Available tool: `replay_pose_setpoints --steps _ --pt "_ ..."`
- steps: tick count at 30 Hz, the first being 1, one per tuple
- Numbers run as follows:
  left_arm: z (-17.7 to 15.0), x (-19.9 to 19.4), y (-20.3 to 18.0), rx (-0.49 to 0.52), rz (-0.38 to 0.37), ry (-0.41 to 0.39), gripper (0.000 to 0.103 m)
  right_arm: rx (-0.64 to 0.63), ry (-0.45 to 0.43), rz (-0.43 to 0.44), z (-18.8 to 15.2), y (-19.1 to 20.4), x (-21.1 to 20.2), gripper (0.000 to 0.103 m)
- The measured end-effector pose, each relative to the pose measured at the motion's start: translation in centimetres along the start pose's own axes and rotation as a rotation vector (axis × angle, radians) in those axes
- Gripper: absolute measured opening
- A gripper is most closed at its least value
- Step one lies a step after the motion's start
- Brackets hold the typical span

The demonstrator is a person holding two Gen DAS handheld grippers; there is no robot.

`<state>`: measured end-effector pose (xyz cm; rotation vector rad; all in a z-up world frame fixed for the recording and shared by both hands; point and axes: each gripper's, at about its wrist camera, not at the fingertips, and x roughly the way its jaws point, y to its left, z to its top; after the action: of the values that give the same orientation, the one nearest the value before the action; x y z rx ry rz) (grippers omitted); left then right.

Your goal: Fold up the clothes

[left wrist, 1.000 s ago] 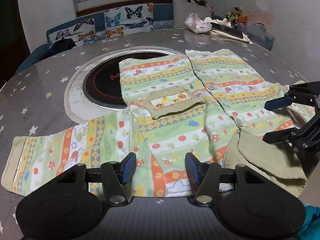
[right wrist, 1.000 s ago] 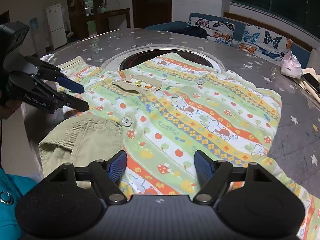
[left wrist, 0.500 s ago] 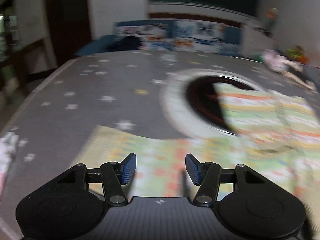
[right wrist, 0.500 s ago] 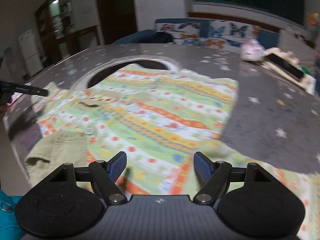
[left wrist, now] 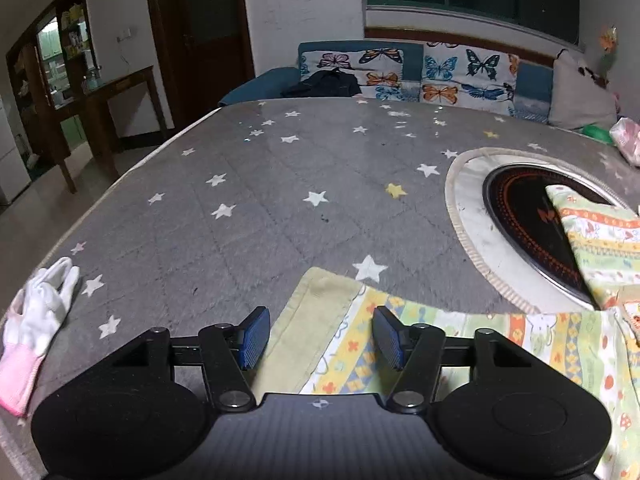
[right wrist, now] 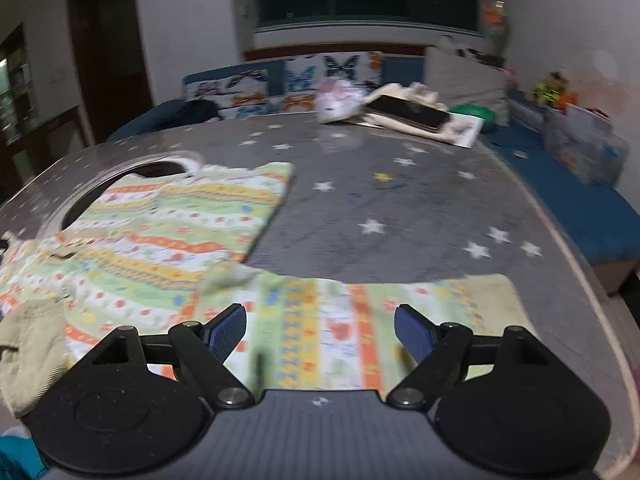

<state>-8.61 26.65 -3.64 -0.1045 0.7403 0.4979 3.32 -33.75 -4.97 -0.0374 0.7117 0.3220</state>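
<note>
Child's striped cardigan (right wrist: 168, 232) spread flat on the grey star-print tablecloth (left wrist: 260, 208), far hem partly over the round black cooktop (left wrist: 520, 216) set in the table. Both sleeves stretched out sideways along the near edge.

Left gripper (left wrist: 320, 338) hovering above the left sleeve (left wrist: 400, 344), blue pads wide apart, the beige cuff (left wrist: 304, 328) lying between them; contact with the fabric impossible to tell. Right gripper (right wrist: 320, 334) likewise spread open over the right sleeve (right wrist: 360, 316), its cuff off to the right near the table edge. Right view blurred.

White-and-pink glove (left wrist: 36, 328) at the near left edge of the table, well apart from the sleeve. Butterfly-print cushions (left wrist: 420, 72) on the bench beyond the far side. Pile of papers and a dark tablet (right wrist: 408, 118) at the far right.
</note>
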Motion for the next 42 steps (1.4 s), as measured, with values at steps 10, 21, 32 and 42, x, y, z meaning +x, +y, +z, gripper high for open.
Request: replay_pose_setpoints --steps 10,21,32,42 --pt "0.0 0.3 -0.6 0.066 0.020 -0.017 0.020 0.147 -0.066 -0.121 -1.1 -2.9 -1.2 0.103" --pt "0.3 0.1 0.7 -0.039 0.043 0.020 0.056 0.268 -0.106 -0.229 -2.5 -5.3 -1.8 0.103" --pt "0.7 -3.3 0.7 -0.096 0.016 -0.044 0.091 0.288 -0.105 -0.307 -3.9 -7.3 -2.9 0.101" --pt "1.6 -6.2 -2.5 -0.054 -0.079 -0.102 0.103 0.287 -0.063 -0.259 -3.8 -8.6 -1.9 0.077"
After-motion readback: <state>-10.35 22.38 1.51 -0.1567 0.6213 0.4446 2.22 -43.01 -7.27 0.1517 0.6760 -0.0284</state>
